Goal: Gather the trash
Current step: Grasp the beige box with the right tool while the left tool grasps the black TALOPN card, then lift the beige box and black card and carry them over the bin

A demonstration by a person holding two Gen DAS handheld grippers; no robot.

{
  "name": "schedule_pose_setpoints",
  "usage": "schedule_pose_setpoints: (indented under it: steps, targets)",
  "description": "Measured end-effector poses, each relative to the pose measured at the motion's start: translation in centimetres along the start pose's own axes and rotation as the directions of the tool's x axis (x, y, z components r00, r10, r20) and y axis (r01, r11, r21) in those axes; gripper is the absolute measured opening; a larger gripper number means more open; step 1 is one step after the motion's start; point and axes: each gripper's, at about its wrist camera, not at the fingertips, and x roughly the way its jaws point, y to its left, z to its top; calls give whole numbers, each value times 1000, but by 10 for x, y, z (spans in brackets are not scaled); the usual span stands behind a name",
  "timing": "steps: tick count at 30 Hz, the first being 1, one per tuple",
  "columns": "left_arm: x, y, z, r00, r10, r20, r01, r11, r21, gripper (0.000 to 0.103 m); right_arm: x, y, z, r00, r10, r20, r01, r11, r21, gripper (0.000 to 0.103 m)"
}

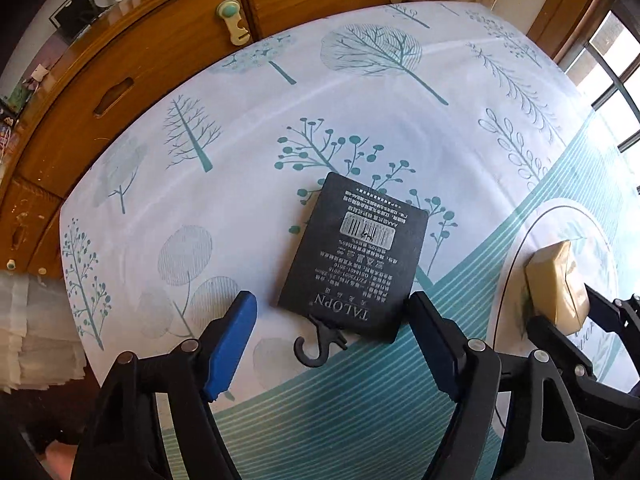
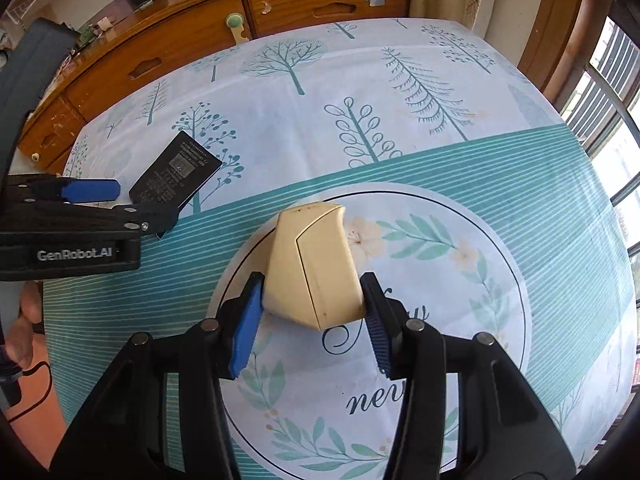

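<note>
Black card packet (image 1: 354, 256) lies at twelve o'clock between the left tool's (image 1: 334, 328) spread fingers, long axis toward it; right tool (image 2: 312, 312) clamps the beige box (image 2: 312, 264) on the worktop (image 2: 440, 152).

black card (image 1: 354, 256) on tablecloth (image 1: 248, 128), between open left gripper (image 1: 332, 344) fingers, seemingly untouched

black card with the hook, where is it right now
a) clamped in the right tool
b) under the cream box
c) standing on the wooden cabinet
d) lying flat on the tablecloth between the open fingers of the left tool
d: the black card lies flat on the tablecloth with the left tool open around its near end, not pressing on it, while the right tool grips the cream box.
</note>
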Motion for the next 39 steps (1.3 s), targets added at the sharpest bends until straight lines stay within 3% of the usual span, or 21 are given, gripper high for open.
schedule_pose_setpoints:
  steps: [6, 10, 17, 28, 39]
  targets:
    - [6, -2, 7, 1000, -9, -4, 9, 1000, 17, 79, -5, -2, -6, 1000, 8, 7, -8, 1000, 19, 45]
    - [4, -5, 6, 1000, -22, 0, 22, 999, 27, 65, -7, -2, -8, 1000, 21, 1, -21, 999, 28, 45]
    - [-7, -9, -20, 999, -39, -21, 39, 999, -32, 64, -16, -5, -16, 999, 43, -6, -43, 998, 35, 45]
    - [-71, -36, -113, 998, -61, -11, 59, 990, -124, 64, -56, -29, -45, 991, 133, -5, -133, 989, 65, 45]
    - [-149, -92, -224, 999, -14, 32, 23, 960, -278, 64, -101, -76, -112, 970, 238, -46, -238, 971, 3, 44]
